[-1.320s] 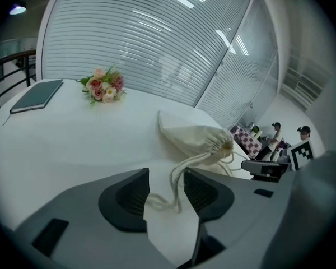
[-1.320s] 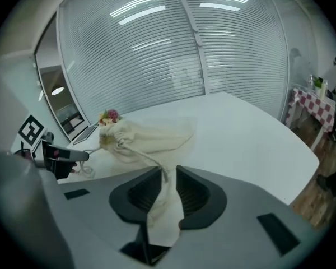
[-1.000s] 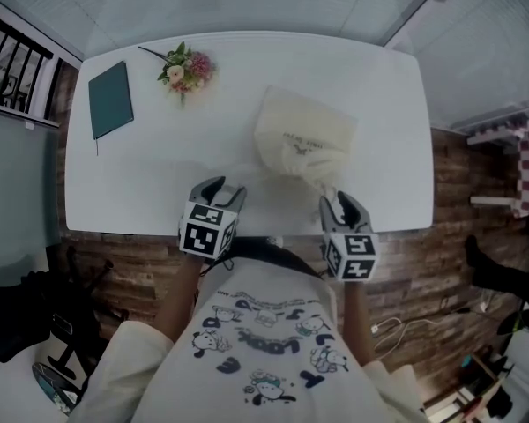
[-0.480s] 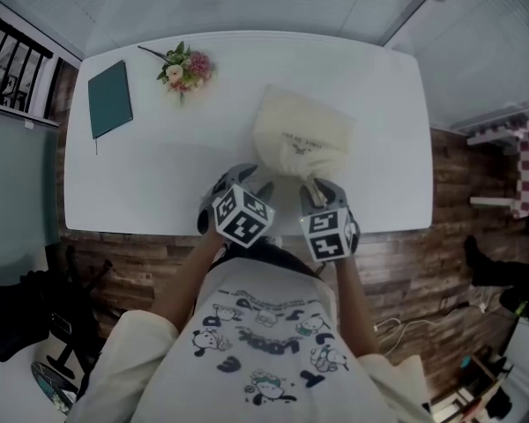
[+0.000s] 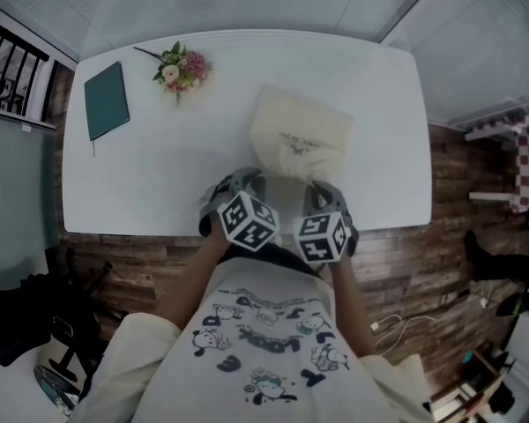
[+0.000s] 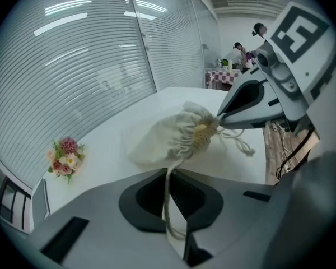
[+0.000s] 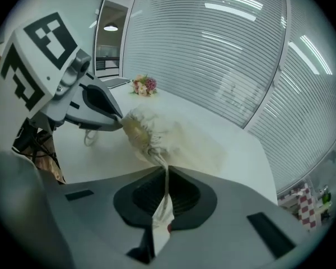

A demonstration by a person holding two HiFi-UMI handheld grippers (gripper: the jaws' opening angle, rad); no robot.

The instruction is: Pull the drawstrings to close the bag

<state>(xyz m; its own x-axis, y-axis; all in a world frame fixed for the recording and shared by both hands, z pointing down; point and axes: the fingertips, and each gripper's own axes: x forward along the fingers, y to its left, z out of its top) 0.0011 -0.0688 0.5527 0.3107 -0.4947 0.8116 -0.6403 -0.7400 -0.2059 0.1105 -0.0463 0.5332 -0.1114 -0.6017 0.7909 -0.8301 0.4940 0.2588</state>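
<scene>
Moved inward: left gripper [image 6: 173,212], right gripper [image 7: 159,212], jaws just closed, each pinching one drawstring [image 6: 168,178] of one bag [image 5: 298,135].

One bag [image 5: 300,135]; two drawstrings [image 6: 168,189] [image 7: 165,178]; two grippers [image 5: 247,181] [image 5: 322,192]; one notebook [image 5: 106,100]; one bouquet [image 5: 181,67]; one table [image 5: 159,166].

Cream cloth drawstring bag [image 5: 300,135] on white table [image 5: 159,170]. Left gripper [image 5: 257,181] and right gripper [image 5: 314,190], jaws just closed, at its near end. Teal notebook [image 5: 106,100] far left.
</scene>
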